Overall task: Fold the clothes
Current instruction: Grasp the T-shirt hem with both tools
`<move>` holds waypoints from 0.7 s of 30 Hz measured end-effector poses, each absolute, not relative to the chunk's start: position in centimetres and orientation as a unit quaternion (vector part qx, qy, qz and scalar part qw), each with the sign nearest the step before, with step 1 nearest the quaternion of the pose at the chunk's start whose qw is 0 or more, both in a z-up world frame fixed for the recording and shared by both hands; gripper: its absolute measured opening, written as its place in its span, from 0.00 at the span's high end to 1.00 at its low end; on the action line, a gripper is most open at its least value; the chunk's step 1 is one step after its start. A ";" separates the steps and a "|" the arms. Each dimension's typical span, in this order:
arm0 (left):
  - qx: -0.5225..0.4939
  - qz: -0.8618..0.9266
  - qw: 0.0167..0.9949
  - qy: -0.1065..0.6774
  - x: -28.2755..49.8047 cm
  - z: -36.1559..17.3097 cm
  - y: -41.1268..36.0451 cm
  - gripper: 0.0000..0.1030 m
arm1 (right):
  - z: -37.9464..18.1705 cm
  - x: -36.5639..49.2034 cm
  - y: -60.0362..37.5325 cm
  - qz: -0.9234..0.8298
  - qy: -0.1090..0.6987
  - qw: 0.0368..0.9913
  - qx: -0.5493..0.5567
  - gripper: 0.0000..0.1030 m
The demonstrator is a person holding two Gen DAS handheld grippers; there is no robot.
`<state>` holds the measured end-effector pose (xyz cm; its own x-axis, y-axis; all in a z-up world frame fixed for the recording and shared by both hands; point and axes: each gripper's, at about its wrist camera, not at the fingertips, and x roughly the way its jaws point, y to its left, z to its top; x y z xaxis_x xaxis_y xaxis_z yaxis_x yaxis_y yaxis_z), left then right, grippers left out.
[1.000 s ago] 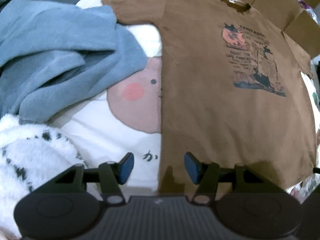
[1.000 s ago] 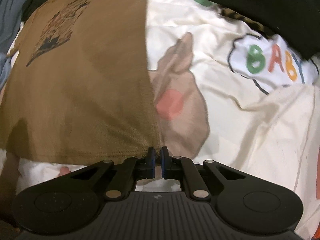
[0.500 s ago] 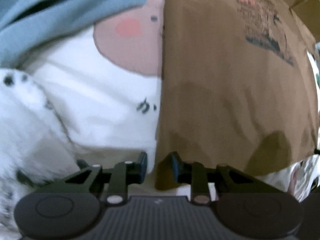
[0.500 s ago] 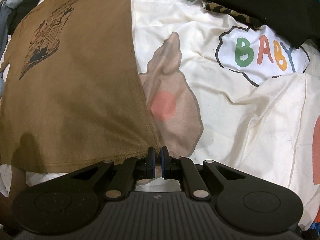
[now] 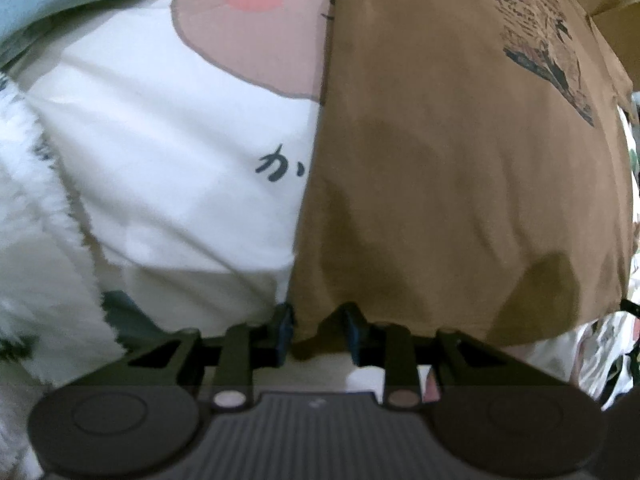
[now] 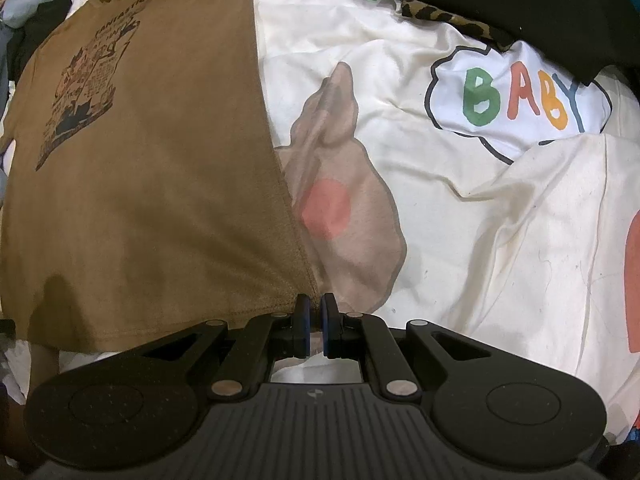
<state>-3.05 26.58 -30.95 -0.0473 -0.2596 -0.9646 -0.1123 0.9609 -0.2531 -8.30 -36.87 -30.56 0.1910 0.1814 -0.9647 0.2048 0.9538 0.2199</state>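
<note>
In the left wrist view, the white fleece [image 5: 36, 216] fills the left edge and the printed bedsheet [image 5: 180, 128] the centre left; your brown T-shirt [image 5: 460, 152] lies flat across the right half, print side up, its graphic at the upper right. Your left gripper [image 5: 318, 326] sits at the bottom centre with its fingers at a narrow gap astride the shirt's lower left hem corner; I cannot tell whether they grip the cloth. In the right wrist view, the shirt occupies the left half, the bedsheet the right, with a black garment [image 6: 500, 4] at the upper right. Your right gripper [image 6: 316, 322] at bottom centre has its fingers nearly together on the shirt's lower right hem corner and appears to pinch it. Assessment: the shirt is spread, with no fold visible; every fold remains outstanding.
</note>
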 end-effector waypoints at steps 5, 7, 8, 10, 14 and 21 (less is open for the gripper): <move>-0.153 -0.044 0.677 0.719 -3.4 -30.8 27.1 0.76 | -31.7 -8.3 -37.0 -0.002 0.635 0.756 0.159 0.96; -0.157 -0.040 0.678 0.717 -3.4 -30.8 27.1 0.75 | -32.2 -8.2 -36.8 0.000 0.634 0.757 0.157 0.93; -0.158 -0.039 0.679 0.716 -3.4 -30.8 27.1 0.75 | -32.5 -8.2 -36.7 -0.001 0.633 0.758 0.156 0.93; -0.163 -0.035 0.680 0.714 -3.4 -30.8 26.9 0.75 | -32.8 -8.2 -36.5 -0.001 0.631 0.761 0.155 0.87; -0.163 -0.031 0.682 0.713 -3.4 -30.4 26.8 0.81 | -33.1 -8.1 -36.0 0.004 0.628 0.764 0.148 0.81; -0.167 -0.030 0.680 0.713 -4.0 -27.9 27.2 0.95 | -32.2 -8.3 -35.7 0.031 0.635 0.760 0.139 0.95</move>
